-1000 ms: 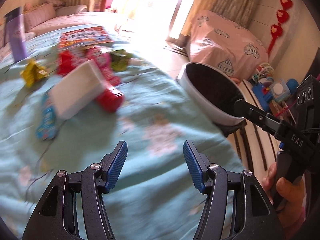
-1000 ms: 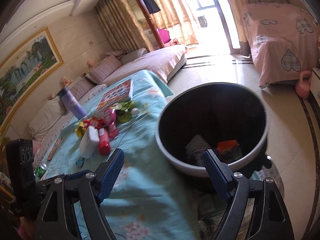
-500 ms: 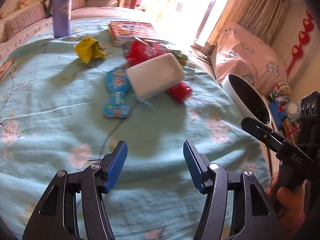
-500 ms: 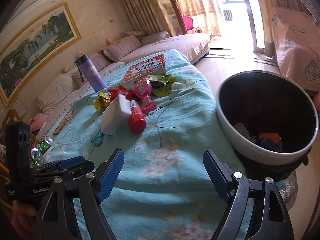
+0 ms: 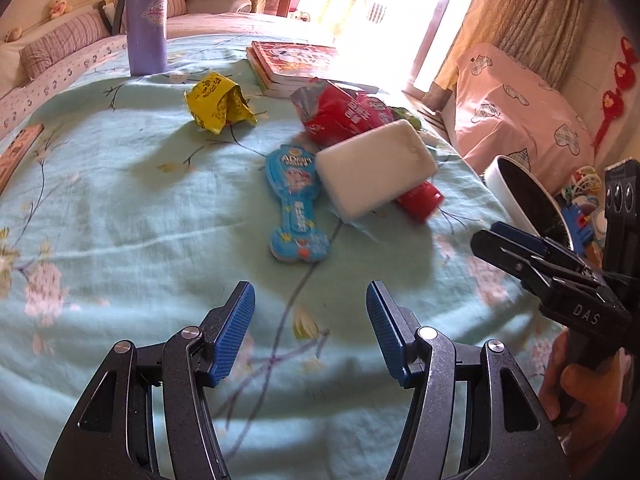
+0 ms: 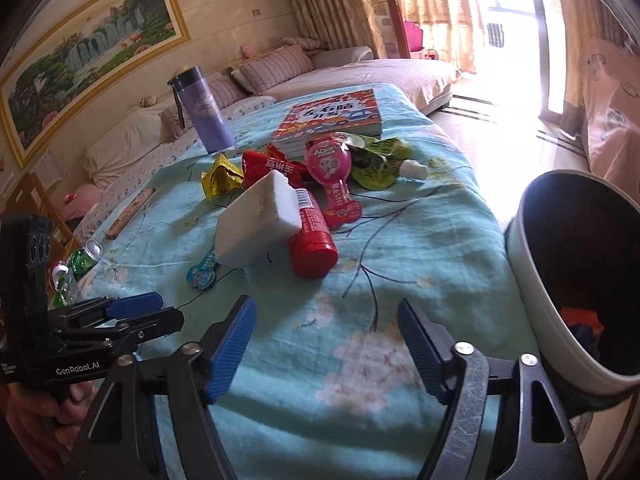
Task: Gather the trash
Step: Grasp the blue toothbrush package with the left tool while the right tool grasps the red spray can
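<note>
At the bottom of the left wrist view the left gripper (image 5: 307, 332) is wide apart with nothing between its blue pads, above the light green flowered tablecloth (image 5: 120, 216). The right gripper (image 6: 326, 344), at the bottom of its own view, is also wide and empty. Just above the left gripper, in the middle of the frame, lies a blue bone-shaped packet (image 5: 297, 204). Its upper right side touches a white foam block (image 5: 376, 168), which lies partly on a red bottle (image 5: 420, 199). In the right wrist view the same bottle (image 6: 312, 236) lies on its side with the block (image 6: 258, 218) leaning on it, and a pink bone-shaped packet (image 6: 334, 178) is just behind it. Farther up are a red snack bag (image 5: 344, 112), a crumpled yellow wrapper (image 5: 218, 102) to the left of it, and a green pouch (image 6: 378, 160) with a white cap. At the right edge of the right wrist view stands the trash bin (image 6: 536, 276), beside the table, with some trash at its bottom. Near the top of the frame are a stack of books (image 6: 334, 120) and a purple tumbler (image 5: 146, 20).
</note>
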A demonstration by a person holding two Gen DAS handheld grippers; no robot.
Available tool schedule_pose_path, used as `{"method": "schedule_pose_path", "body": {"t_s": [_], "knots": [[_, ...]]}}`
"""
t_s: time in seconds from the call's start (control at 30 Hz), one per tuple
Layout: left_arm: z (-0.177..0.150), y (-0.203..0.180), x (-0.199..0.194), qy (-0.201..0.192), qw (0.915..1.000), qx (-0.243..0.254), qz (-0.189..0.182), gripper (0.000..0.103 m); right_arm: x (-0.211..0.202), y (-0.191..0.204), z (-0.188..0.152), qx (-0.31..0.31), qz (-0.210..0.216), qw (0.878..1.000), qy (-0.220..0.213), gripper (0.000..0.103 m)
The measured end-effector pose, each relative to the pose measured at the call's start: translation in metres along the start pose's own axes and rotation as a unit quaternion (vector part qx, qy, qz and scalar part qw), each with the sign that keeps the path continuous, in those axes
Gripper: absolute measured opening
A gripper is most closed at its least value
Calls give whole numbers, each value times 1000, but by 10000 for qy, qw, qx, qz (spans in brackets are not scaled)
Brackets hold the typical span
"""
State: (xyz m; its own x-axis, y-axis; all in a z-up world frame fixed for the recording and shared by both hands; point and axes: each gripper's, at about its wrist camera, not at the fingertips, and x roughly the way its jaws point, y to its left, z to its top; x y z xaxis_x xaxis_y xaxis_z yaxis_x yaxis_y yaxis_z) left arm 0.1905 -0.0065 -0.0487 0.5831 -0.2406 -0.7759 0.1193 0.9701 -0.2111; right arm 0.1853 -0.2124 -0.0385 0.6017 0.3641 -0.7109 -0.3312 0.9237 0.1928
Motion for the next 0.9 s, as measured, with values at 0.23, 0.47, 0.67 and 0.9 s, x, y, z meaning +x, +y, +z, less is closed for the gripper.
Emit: {"method": "schedule_pose_path", "body": {"t_s": [0.23, 0.47, 0.67, 0.9], "knots": [[25, 1, 24, 96, 9995, 241, 162, 58, 37, 9, 20, -411, 14, 9986, 323, 55], [36, -3, 42, 126, 9974, 598, 385, 39, 66, 11, 34, -541, -46, 9972, 514, 45], [33, -8, 39, 45, 9966, 744, 352, 31, 67, 16, 36, -614, -81, 9970, 463, 37], [15, 1, 13, -148, 9990, 340, 245, 25, 37, 0, 18, -149, -36, 9995, 274, 37]]}}
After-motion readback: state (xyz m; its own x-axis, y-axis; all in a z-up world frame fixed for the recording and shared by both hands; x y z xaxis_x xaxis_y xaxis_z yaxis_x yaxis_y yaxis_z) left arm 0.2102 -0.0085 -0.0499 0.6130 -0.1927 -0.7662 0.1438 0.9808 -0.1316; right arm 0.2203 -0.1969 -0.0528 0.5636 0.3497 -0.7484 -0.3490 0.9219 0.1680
